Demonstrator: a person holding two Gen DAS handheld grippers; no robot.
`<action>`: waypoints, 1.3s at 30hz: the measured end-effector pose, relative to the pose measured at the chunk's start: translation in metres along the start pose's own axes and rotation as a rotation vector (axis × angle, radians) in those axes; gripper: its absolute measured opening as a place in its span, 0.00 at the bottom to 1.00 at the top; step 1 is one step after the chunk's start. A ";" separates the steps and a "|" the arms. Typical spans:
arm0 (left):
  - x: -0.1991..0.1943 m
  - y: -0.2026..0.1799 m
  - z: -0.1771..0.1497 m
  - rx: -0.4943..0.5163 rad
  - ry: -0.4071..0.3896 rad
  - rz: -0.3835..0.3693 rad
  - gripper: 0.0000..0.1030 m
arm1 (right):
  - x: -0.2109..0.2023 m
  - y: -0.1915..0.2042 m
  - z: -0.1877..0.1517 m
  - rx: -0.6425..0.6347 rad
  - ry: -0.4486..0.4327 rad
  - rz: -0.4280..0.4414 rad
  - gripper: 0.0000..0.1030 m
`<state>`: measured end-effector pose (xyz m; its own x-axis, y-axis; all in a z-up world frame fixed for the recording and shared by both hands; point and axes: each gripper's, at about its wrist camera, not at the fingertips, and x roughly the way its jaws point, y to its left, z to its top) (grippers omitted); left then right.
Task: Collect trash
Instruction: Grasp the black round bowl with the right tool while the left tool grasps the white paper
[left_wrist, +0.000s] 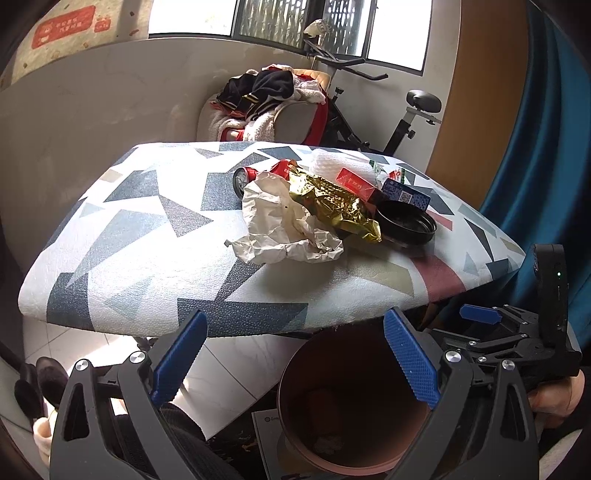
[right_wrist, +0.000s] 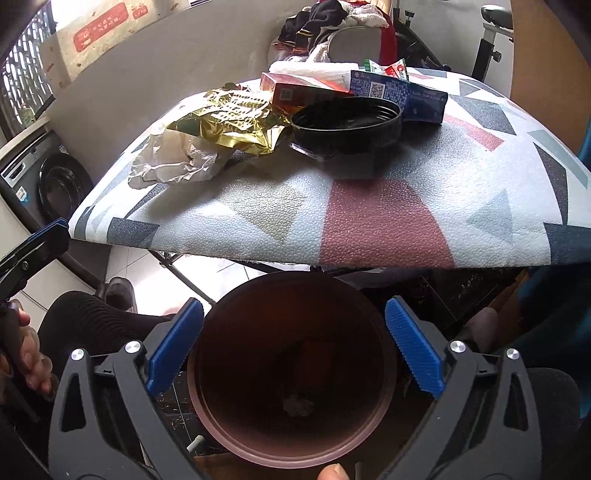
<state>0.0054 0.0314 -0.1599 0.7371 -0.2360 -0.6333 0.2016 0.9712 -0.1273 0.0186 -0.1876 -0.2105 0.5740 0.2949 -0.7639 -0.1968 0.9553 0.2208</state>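
Two grippers show, both with their blue pads spread wide and nothing between them: the left gripper (left_wrist: 295, 354) hangs just off the near edge of the table (left_wrist: 122, 258), and the right gripper (right_wrist: 293, 345) hangs over the open mouth of one brown bin (right_wrist: 291, 369) that stands on the floor below that edge. One pale crumpled scrap (right_wrist: 297, 404) lies at the bin's bottom, along with a darker shape too dim to name. On the patterned tabletop the trash sits in one loose heap toward the far right: one crumpled white paper (left_wrist: 284, 221) nearest the left, one gold foil wrapper (left_wrist: 332, 203) lying partly over it, one red can (left_wrist: 247, 177) on its side behind the paper, one red box (left_wrist: 356, 184), one blue box (left_wrist: 404, 194) with a printed code, one black round lid (left_wrist: 404, 223) resting rim-up at the front right, and one white plastic bag (left_wrist: 340, 164) at the back. A green-and-red packet (right_wrist: 388, 68) peeks out behind the blue box. One exercise bike (left_wrist: 369, 110) and one chair piled with clothes (left_wrist: 269, 96) stand beyond the table.
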 end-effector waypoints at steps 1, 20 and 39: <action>0.000 0.000 0.000 -0.003 0.001 0.000 0.91 | -0.001 -0.001 0.000 0.002 -0.009 -0.001 0.94; 0.005 0.017 0.009 -0.104 0.021 0.002 0.91 | -0.032 -0.023 0.017 0.028 -0.216 -0.020 0.94; 0.035 0.034 0.050 -0.198 0.040 -0.039 0.91 | 0.028 -0.026 0.101 -0.110 -0.212 -0.084 0.94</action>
<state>0.0705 0.0541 -0.1485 0.7042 -0.2755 -0.6543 0.0958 0.9501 -0.2969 0.1200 -0.2014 -0.1765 0.7438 0.2243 -0.6296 -0.2203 0.9716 0.0859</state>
